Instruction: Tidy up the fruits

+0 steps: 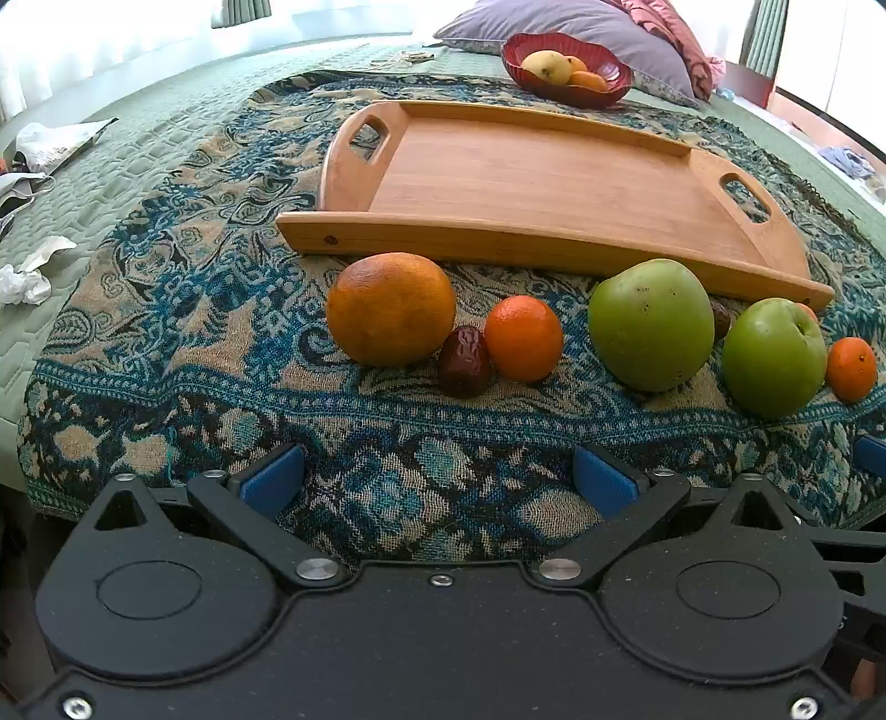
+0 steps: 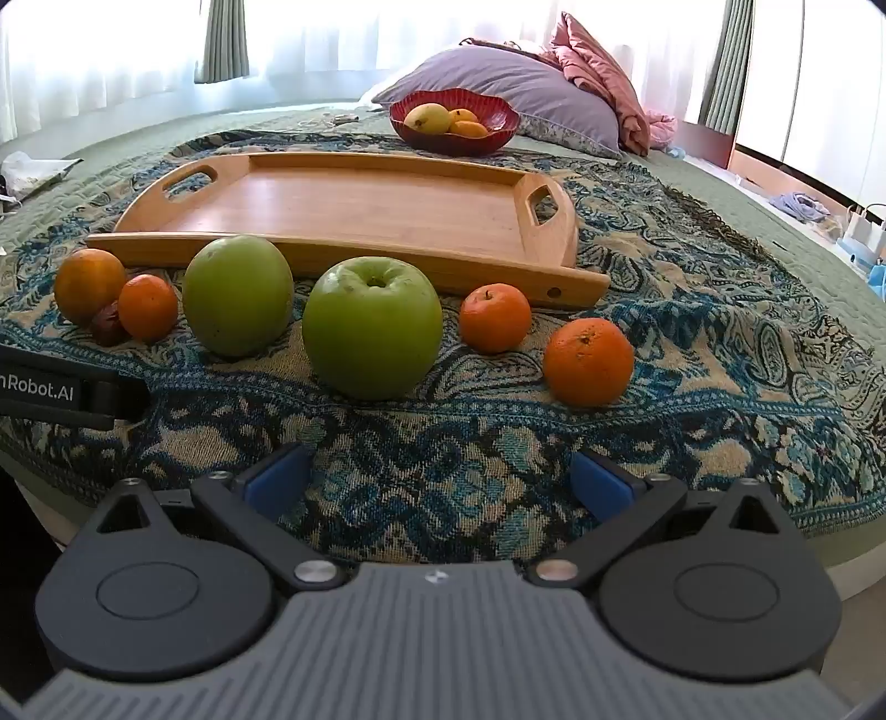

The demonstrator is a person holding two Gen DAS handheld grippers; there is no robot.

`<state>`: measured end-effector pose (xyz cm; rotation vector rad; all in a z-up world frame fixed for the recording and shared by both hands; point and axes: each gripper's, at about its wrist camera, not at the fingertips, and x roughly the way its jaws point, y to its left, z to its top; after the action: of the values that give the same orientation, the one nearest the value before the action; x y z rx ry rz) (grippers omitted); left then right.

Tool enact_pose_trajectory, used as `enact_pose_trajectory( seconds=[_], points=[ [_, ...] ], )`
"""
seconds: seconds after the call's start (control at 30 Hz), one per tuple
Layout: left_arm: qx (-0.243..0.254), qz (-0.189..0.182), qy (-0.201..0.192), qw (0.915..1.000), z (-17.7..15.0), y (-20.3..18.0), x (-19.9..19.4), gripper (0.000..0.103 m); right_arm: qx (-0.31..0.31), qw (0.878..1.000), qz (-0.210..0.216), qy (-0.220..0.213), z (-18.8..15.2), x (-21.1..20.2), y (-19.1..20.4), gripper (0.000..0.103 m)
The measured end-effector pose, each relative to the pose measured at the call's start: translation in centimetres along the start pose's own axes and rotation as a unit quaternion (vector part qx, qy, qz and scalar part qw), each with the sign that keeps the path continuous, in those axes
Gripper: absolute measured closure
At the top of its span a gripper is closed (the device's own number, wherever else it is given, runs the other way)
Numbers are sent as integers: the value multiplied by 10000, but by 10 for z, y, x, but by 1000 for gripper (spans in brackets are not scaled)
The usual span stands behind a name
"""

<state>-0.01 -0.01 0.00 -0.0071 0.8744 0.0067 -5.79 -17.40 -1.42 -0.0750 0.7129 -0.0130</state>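
Fruits lie in a row on a patterned blanket (image 1: 183, 332) over the bed, just before the near rail of a wooden tray (image 1: 531, 166).

Left wrist view: big orange (image 1: 390, 308) at left; date (image 1: 464, 361) touching it and a small mandarin (image 1: 523, 338); then two green apples, left apple (image 1: 650, 324) and right apple (image 1: 772, 357), with a second date partly hidden between them; another mandarin (image 1: 851, 368) at far right; tray holds nothing; red bowl (image 1: 565, 83) beyond the tray holds a yellow fruit and small orange ones; pillow (image 1: 554, 22) behind it; crumpled paper (image 1: 22, 282) at left edge; left tongs (image 1: 437, 482) spread wide, blue pads apart, nothing between them, above blanket short of the row.

Right wrist view: same row from the other side; right apple (image 2: 372, 327) stem-up, straight ahead; left apple (image 2: 238, 295) beside it; two mandarins (image 2: 494, 317) to the right, the nearer one (image 2: 588, 361) apart from the rest; big orange (image 2: 88, 285) at far left; tray (image 2: 354, 205) bare; bowl (image 2: 454, 122) behind it; right tongs (image 2: 437, 482) spread wide, gripping nothing; part of the left tool shows at the left edge.
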Motion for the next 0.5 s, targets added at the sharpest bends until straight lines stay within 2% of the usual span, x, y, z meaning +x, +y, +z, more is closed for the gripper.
enact_pose_trajectory(
  seconds=[0.5],
  points=[
    [-3,-3,5,10000,0,0,0,0,7,10000,9,-1,0,0,0,0]
  ],
)
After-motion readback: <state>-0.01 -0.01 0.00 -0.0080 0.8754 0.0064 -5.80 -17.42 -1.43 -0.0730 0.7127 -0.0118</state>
